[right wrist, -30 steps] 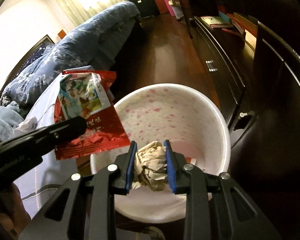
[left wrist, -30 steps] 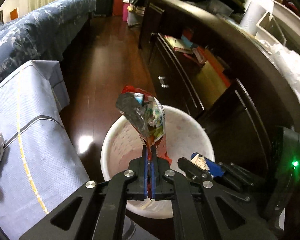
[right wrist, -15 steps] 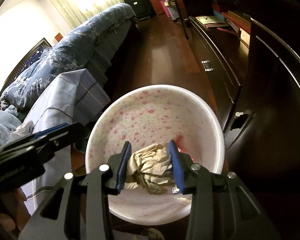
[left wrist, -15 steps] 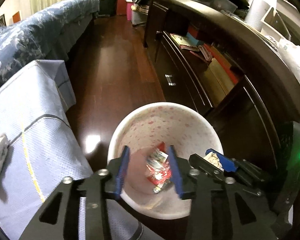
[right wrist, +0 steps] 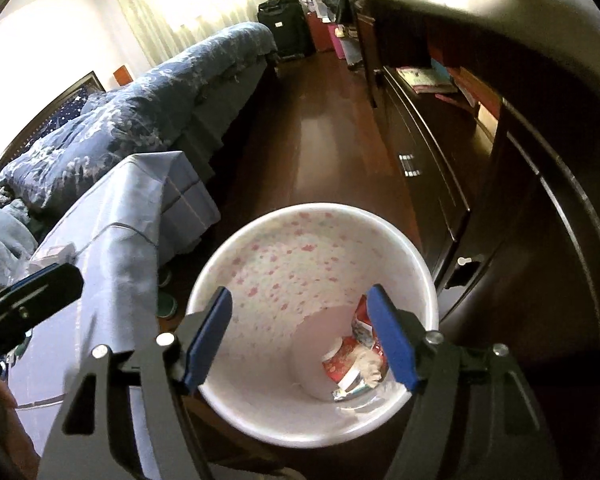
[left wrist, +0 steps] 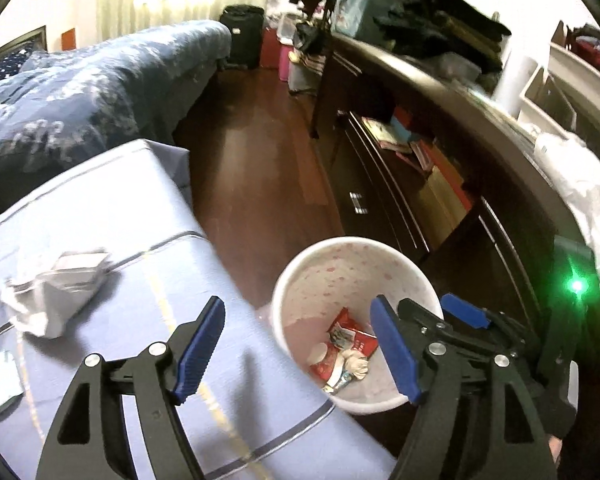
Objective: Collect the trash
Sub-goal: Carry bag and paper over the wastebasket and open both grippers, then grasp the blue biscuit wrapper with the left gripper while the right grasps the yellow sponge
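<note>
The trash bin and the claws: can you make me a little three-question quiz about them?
1. True or false: the right claw holds a paper ball.
2. Where does the red wrapper lie? A) on the floor B) inside the white bin C) on the blue cloth
3. Fill in: crumpled white paper waits on the blue cloth, and the left claw is wide ____.

Key: 1 false, both claws are empty; 2 B; 3 open.

A blue floral bedspread (left wrist: 80, 92), black suitcase (left wrist: 242, 36) and dark wooden cabinet (left wrist: 400, 184) line the wooden floor (left wrist: 256, 152).
</note>
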The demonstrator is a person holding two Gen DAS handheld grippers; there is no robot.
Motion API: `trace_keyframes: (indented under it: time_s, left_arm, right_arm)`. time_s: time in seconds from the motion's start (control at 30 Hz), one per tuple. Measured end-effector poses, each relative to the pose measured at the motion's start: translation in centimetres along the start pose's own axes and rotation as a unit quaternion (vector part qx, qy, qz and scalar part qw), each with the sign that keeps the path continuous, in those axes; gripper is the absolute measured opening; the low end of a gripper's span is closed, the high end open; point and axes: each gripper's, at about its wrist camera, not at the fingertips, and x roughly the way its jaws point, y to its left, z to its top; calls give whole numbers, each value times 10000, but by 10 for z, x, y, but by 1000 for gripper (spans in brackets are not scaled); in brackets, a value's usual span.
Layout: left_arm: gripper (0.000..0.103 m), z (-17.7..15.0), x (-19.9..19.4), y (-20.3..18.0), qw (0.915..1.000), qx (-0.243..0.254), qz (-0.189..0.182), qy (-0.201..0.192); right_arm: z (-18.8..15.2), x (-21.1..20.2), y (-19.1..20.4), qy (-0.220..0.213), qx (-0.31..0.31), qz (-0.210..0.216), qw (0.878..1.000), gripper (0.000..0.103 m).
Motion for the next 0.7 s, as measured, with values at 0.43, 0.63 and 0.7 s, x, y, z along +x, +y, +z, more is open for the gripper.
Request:
trace_keyframes:
  time_s: [0.43, 0.63, 0.7]
  left_arm:
    - [99, -55, -100, 73, 9910, -494, 932, -829]
    - [99, -88, -130, 139, 9769, -1041, 1637, -891]
    - [99, -99, -140, 167, 9690, -1258, 1929, -894]
  right_arm:
    - [-27, -80, 118, -580, -1171, 484, 9902, 82]
    - [-54, -78, 188, -338, -1785, 851, 9797, 83]
    - [-64, -73, 214, -223, -2027, 938, 9745, 83]
